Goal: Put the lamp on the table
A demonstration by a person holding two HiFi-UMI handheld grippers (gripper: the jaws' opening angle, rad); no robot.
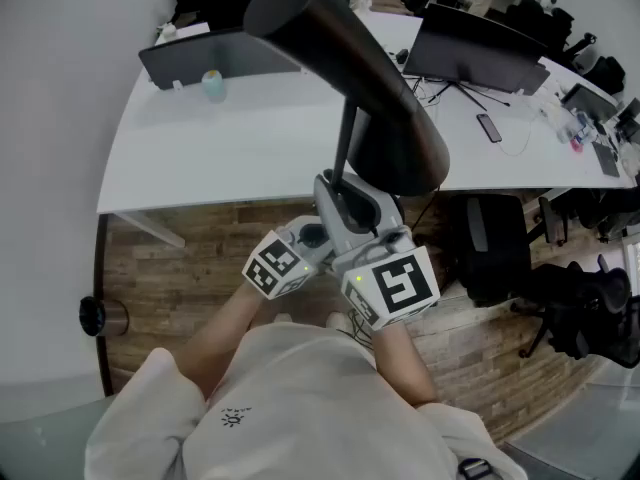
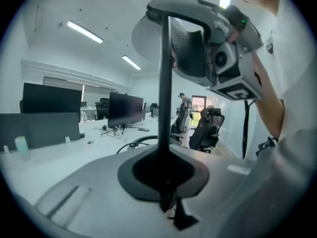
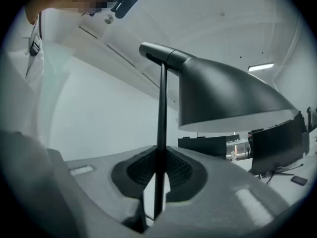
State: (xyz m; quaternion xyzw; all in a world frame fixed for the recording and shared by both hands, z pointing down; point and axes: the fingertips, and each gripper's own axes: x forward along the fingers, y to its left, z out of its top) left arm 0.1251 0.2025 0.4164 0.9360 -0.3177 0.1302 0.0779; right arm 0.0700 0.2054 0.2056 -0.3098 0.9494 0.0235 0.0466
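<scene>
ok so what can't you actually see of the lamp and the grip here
Base of the lamp: in no view. Head view: the left gripper, the right gripper and the person's arms cover it. Gripper views: the stem vanishes between the tongs.
Pale item on the table, head view: too small to identify.

Black lamp, upright, aloft, beside white table
</scene>
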